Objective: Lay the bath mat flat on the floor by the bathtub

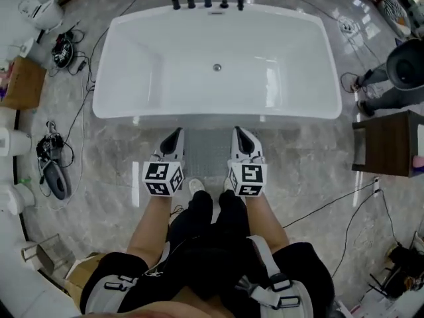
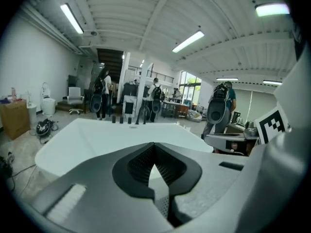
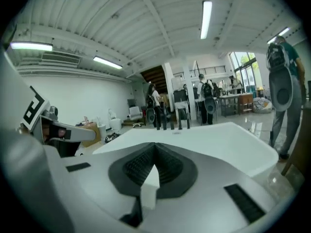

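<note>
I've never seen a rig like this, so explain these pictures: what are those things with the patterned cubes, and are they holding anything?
A person stands before a white bathtub, holding a left hand-held gripper and a right hand-held gripper. The marker cubes are part of them. The top-down picture comes from a head camera; the other two from cameras riding on each one, looking along its jaws. A grey bath mat lies flat on the floor by the tub, between them. Both pairs of jaws are together, holding nothing.

one bathtub (image 1: pixel 142 65), one bath mat (image 1: pixel 206 156), two grippers (left gripper (image 1: pixel 176 136), right gripper (image 1: pixel 238 135)).
</note>
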The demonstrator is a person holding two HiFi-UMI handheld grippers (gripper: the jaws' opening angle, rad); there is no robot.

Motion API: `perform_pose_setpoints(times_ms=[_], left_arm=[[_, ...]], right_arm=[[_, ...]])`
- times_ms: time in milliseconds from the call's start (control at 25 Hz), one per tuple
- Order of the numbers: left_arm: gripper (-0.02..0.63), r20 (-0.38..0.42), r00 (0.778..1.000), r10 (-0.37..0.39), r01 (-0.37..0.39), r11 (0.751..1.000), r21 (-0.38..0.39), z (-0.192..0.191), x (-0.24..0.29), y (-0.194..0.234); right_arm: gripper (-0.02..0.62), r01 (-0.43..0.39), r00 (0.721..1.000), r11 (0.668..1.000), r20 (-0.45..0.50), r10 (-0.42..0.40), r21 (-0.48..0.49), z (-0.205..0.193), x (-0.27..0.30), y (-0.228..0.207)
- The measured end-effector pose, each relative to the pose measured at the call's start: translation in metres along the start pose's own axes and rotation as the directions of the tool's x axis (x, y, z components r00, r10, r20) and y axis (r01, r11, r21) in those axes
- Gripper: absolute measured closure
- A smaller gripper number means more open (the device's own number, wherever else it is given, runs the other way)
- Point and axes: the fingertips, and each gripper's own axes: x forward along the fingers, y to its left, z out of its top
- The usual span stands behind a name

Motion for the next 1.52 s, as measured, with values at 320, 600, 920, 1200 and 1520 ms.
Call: perform_pose_setpoints(times_ms=[320,600,920,1200,1520], left_arm=[[0.603,0.200,0.980,0.012,-0.029,0.996,0.082,0.155,-0.087,-0.016],[0.603,0.252,0.968,0.004,-0.044,0.988,0.151,0.196,-0.107,-0.014],[0.603,0.246,0.969,-0.029,-0.008,0.989,0.150,0.207,-0.094,-0.009],[0.603,0.265,0.964,-0.005,-0.032,0.990,0.136,0.217,-0.091,-0.005],[0.603,0.271,0.963,-0.006,-0.025,0.993,0.112,0.217,-0.090,-0.001]], right_arm=[[0.591,0.053,0.975,0.999,0.219,-0.050,-0.008,0.163,-0.059,0.037],[0.591,0.068,0.947,0.997,0.315,-0.053,-0.037,0.215,-0.078,0.050],[0.590,0.046,0.945,0.999,0.323,-0.046,0.007,0.231,-0.066,0.046],[0.590,0.029,0.941,0.999,0.339,-0.017,-0.031,0.243,-0.058,0.043],[0.590,0.017,0.934,0.998,0.356,0.003,-0.054,0.250,-0.058,0.046]])
